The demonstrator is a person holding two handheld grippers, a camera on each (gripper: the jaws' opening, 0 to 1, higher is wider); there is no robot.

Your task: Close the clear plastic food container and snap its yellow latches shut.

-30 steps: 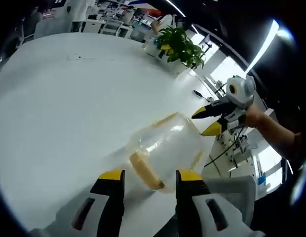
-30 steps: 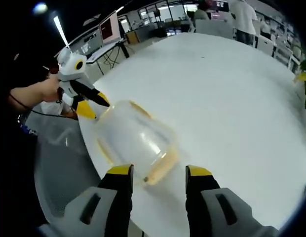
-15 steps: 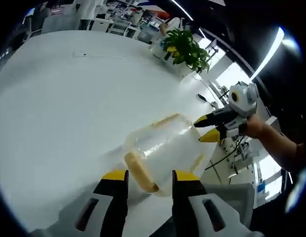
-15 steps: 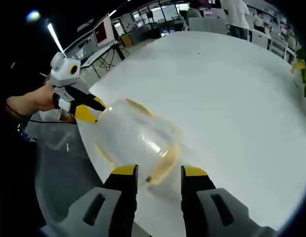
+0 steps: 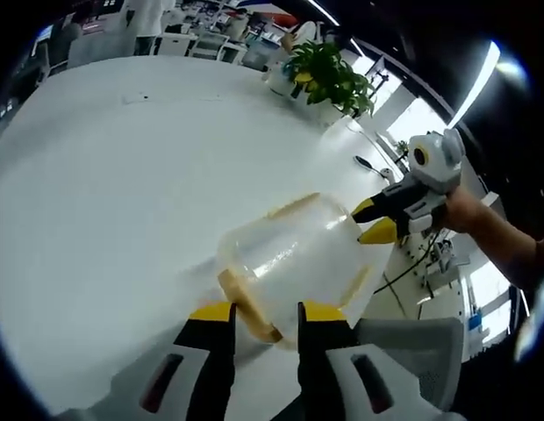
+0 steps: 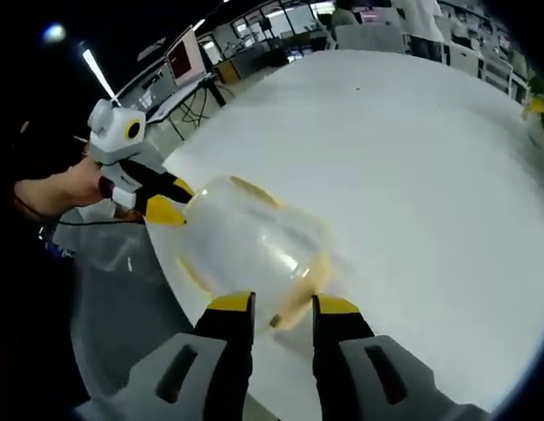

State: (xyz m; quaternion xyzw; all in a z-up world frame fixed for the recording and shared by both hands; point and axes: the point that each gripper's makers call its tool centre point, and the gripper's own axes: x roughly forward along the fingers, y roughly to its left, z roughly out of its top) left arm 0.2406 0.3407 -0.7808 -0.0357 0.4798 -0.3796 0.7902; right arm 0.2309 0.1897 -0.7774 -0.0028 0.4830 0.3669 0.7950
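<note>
A clear plastic food container [image 5: 294,254] lies on the white table [image 5: 123,175], near its edge. The container's near yellow latch [image 5: 246,307] sits between the tips of my left gripper [image 5: 266,314], whose jaws are narrowed but still apart. At the far end, the right gripper [image 5: 370,219] touches the container. In the right gripper view the same container [image 6: 250,241] shows its other yellow latch [image 6: 294,298] between the tips of my right gripper [image 6: 283,305], also narrowed with a gap. The left gripper [image 6: 162,203] is at the far end, held by a hand.
A potted green plant [image 5: 325,79] stands at the table's far side. A grey chair [image 5: 412,338] sits below the table edge near the container. Desks, monitors and people stand beyond the table [image 6: 430,158].
The jaws of both grippers have drawn closer together around the container's end latches. Both grippers have moved in slightly toward the container.
</note>
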